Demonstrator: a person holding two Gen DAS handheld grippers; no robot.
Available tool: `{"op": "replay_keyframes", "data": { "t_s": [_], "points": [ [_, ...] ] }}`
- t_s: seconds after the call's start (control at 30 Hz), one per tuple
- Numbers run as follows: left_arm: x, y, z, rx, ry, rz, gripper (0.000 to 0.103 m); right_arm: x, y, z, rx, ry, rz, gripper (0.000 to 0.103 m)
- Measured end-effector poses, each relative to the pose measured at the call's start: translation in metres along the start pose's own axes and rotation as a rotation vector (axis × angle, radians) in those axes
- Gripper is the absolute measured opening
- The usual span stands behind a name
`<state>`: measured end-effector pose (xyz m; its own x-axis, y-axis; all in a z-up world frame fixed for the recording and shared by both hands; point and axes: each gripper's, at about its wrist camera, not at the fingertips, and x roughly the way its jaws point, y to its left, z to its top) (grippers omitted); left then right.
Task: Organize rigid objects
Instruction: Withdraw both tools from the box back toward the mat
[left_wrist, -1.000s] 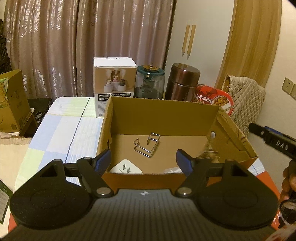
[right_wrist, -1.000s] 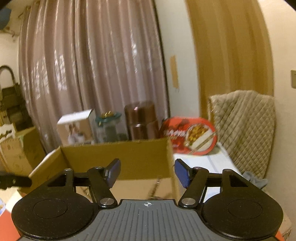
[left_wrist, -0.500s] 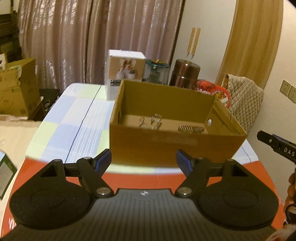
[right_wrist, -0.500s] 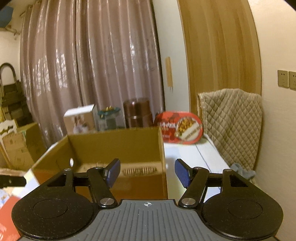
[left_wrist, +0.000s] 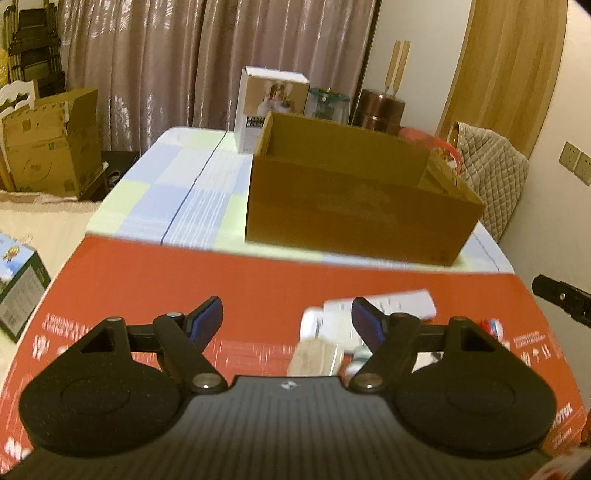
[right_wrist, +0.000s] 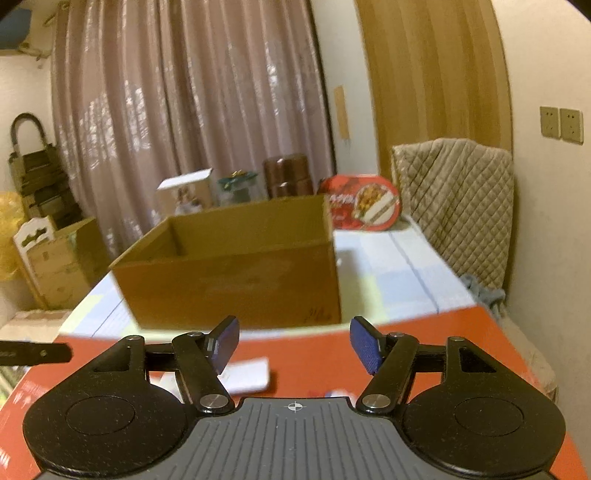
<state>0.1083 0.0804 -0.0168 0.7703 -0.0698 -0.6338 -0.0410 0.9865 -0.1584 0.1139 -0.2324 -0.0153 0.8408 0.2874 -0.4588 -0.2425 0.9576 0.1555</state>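
On the red board, a white plug strip (left_wrist: 376, 314) lay lengthwise toward three o'clock beside the empty, half-open left hand-held gripper (left_wrist: 287, 320).

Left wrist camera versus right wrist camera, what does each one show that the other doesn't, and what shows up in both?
Only the left wrist view shows the green printed carton off the table's left edge and a blurred beige object near the open left tongs.

Only the right wrist view shows grey-blue cloth beside the table and the open right tongs.

Both show the open brown cardboard box, red flat board, white rectangular plug-like item, white product box and quilted beige cover.
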Motion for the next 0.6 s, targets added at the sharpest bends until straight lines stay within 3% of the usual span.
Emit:
{"op": "replay_keyframes", "data": {
  "t_s": [0.4,0.6],
  "points": [
    [-0.006,0.004,-0.045,0.015,0.046,-0.015,0.073,-0.004,0.014,-0.038,-0.04,0.141,0.067,0.065],
    [-0.001,0.007,-0.048,0.007,0.049,-0.032,0.073,0.009,0.028,-0.055,-0.118,0.23,0.135,0.085]
  ]
}}
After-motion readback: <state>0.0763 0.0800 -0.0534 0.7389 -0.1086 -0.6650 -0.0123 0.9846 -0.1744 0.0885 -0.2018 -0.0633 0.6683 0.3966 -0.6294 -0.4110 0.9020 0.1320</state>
